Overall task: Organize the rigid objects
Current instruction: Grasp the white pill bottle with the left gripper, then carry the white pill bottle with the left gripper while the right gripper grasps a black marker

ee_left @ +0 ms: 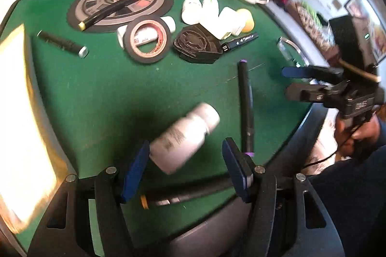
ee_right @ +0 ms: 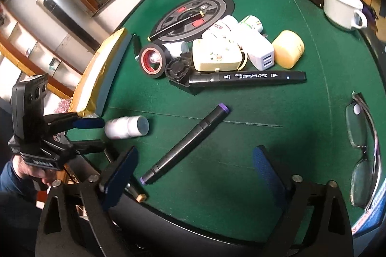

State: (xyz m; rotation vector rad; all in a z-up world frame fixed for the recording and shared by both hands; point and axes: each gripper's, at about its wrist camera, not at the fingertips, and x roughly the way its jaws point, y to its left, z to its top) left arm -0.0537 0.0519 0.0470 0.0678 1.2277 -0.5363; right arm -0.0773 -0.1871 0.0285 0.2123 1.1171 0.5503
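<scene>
A white bottle [ee_left: 185, 136] lies blurred on the green table [ee_left: 120, 92], in the gap between my left gripper's [ee_left: 186, 145] blue pads. The right wrist view shows this bottle [ee_right: 126, 127] just past the left gripper's [ee_right: 101, 134] fingertips, and the jaws do not press on it. My right gripper [ee_right: 195, 160] stands wide open over a black marker with purple caps [ee_right: 185, 143], which lies slantwise on the felt. From the left wrist view, the right gripper [ee_left: 289, 83] hovers at the table's right edge, beside that marker [ee_left: 244, 107].
A cluster sits mid-table: tape roll [ee_right: 154, 60], black fan-like piece [ee_right: 177, 69], white bottles, white charger [ee_right: 261, 53], yellow tub [ee_right: 288, 49], long black marker [ee_right: 248, 78]. A pen lies on a round disc [ee_right: 193, 20]. Cup [ee_right: 342, 7], glasses [ee_right: 361, 136], yellow-edged package [ee_right: 101, 73], yellow-banded marker [ee_left: 183, 194] nearby.
</scene>
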